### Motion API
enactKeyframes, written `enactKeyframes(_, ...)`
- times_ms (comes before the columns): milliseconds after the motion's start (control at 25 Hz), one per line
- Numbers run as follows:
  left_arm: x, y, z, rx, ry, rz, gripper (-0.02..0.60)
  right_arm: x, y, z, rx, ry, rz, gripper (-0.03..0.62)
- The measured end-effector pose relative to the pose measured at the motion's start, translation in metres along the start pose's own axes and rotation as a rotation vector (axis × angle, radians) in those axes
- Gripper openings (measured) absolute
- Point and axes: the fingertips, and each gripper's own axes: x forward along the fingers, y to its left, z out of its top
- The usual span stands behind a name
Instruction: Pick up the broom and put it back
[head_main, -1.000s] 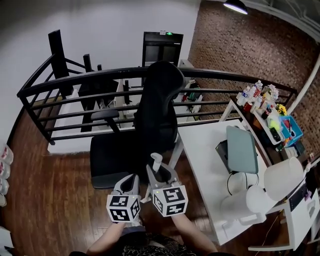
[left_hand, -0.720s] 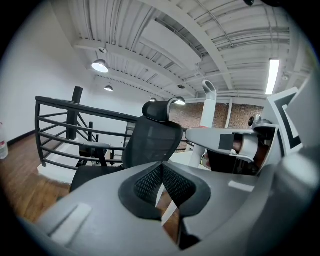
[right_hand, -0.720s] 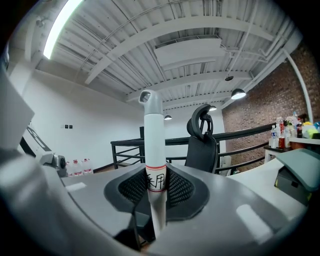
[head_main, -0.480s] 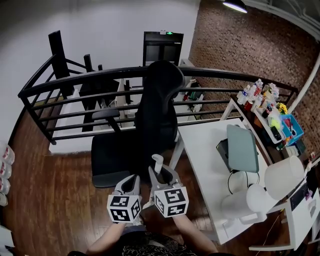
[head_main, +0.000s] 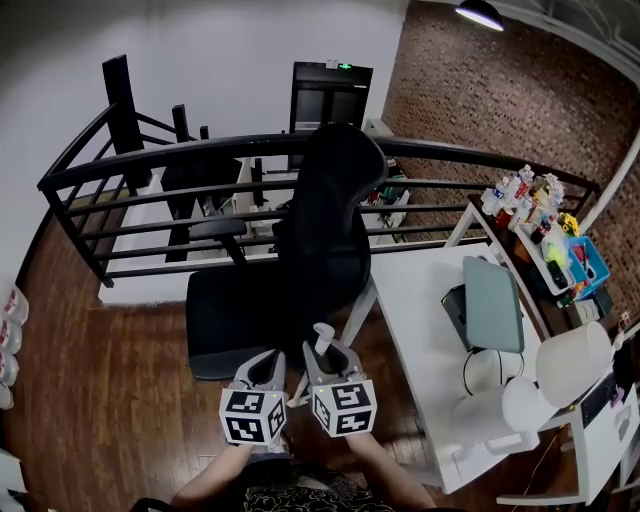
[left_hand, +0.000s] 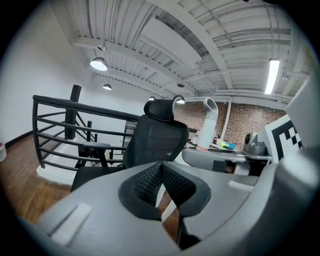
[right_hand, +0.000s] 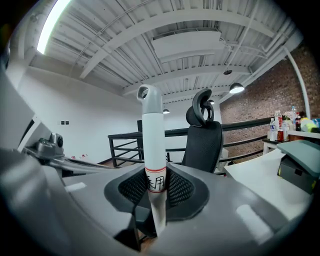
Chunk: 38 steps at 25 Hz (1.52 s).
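At the left we see the wood floor (head_main: 100, 400) and the black railing (head_main: 75, 180) curving round it; in the middle a black chair (head_main: 330, 230) has its back to us, its seat just left of the white desk (head_main: 420, 300). Low in the head view we hold both tools side by side, their marker cubes (head_main: 250, 415) close together. The left gripper (head_main: 268, 358) points toward the chair; in its own view its pads (left_hand: 147, 182) meet at the tips with nothing between them, so it is closed and empty. Just to its right the right gripper (head_main: 325, 352) is clamped on the broom (right_hand: 152, 135); the white handle stands upright between that gripper's mesh pads, with a red-edged label (right_hand: 155, 183) right at the grip and the hang-hole at the top well above the jaws. Only the handle shows; the broom's head is out of sight below. Further right, on the desk, lies a grey-green case (head_main: 494, 303) with a black cable (head_main: 465, 372) beside it; a white lamp (head_main: 570, 360) stands near the desk's right edge. Beyond the desk a shelf (head_main: 540, 235) of bottles (head_main: 515, 185) sits against the brick wall (head_main: 480, 90).
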Motion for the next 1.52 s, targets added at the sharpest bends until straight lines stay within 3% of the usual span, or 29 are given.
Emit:
enactKeyframes(400, 0.016, 0.031, 0.009, -0.004, 0.021, -0.024, 0.003, 0.047, 0.001, -0.041, 0.011, 0.083, -0.036, 0.087)
enactKeyframes(1160, 0.028, 0.076, 0.019, 0.0, 0.03, -0.001, 0.004, 0.123, -0.011, -0.109, 0.018, 0.231, -0.077, 0.087)
enactKeyframes(1520, 0.037, 0.09, 0.022, -0.007, 0.031, 0.016, 0.003, 0.153, -0.023, -0.105, 0.014, 0.229, -0.085, 0.089)
